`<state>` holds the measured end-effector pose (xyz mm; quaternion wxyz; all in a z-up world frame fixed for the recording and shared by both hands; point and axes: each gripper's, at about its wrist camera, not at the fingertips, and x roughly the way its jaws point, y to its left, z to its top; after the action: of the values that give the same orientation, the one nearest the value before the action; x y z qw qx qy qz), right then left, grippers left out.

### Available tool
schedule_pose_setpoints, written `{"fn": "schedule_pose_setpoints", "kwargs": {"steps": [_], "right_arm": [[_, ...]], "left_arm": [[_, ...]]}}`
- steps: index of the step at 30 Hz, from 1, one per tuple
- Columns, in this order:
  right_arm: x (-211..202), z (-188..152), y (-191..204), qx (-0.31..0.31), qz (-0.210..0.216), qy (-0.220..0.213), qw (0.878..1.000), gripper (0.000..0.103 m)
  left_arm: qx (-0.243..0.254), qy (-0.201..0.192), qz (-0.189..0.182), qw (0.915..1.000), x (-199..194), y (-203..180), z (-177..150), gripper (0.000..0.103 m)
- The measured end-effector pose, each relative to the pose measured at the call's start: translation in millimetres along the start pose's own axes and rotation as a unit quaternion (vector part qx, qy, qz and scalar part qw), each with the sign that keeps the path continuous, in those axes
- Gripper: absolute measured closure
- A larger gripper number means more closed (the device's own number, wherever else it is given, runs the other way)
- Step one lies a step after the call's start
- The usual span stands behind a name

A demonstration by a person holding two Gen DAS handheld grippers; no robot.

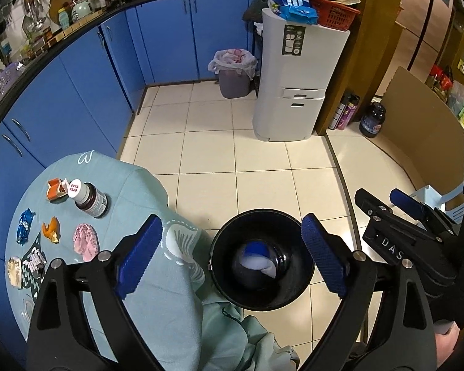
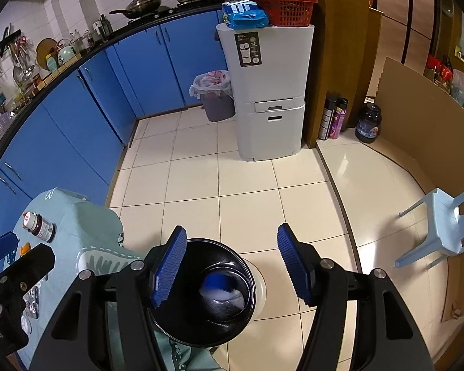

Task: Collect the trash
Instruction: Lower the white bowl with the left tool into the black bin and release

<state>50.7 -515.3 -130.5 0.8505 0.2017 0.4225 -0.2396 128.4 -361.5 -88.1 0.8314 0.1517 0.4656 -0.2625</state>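
- The cream tiled floor (image 1: 232, 160) ran between blue kitchen cabinets (image 1: 77, 92) and a tall white appliance (image 1: 294, 74) that carried a red basket (image 1: 334, 9).
- A tabletop (image 1: 145, 191) under a pale green cloth stood at the left, in front of the cabinets.
- A black waste bin (image 1: 259, 259) stood on the floor just beside the tabletop's edge; a blue-and-white piece of trash (image 1: 256, 256) lay at its bottom.
- The left tongs (image 1: 232, 253) stood wide open above the bin with nothing between the blue pads.
- The right tongs (image 2: 232, 266) were also open and empty, hanging over the same bin, just beside the left pair.
- A dark bottle with a white cap (image 1: 89, 198) stood upright on the cloth.
- A pink crumpled wrapper (image 1: 85, 241) lay on the cloth near the left tongs.
- Well apart from the bin lay an orange carton scrap (image 1: 54, 189), a blue foil wrapper (image 1: 24, 225), a piece of orange peel (image 1: 51, 228) and a pale wrapper (image 1: 14, 270) at the tabletop's near edge.
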Motion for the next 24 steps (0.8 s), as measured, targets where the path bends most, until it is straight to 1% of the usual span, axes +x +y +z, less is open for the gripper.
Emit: {"fn": "schedule_pose_setpoints", "kwargs": {"steps": [8,24], "right_arm": [[-5,0,7,-0.004,0.002,-0.004,1.0,0.043],[-18,-4,37,-0.032,0.012,-0.012,0.999,0.043]], "left_arm": [[-0.008,-0.004,0.002,1.0,-5,8,-1,0.013],[-0.037,-0.013,0.006,0.9992,-19,37,-9,0.013]]}}
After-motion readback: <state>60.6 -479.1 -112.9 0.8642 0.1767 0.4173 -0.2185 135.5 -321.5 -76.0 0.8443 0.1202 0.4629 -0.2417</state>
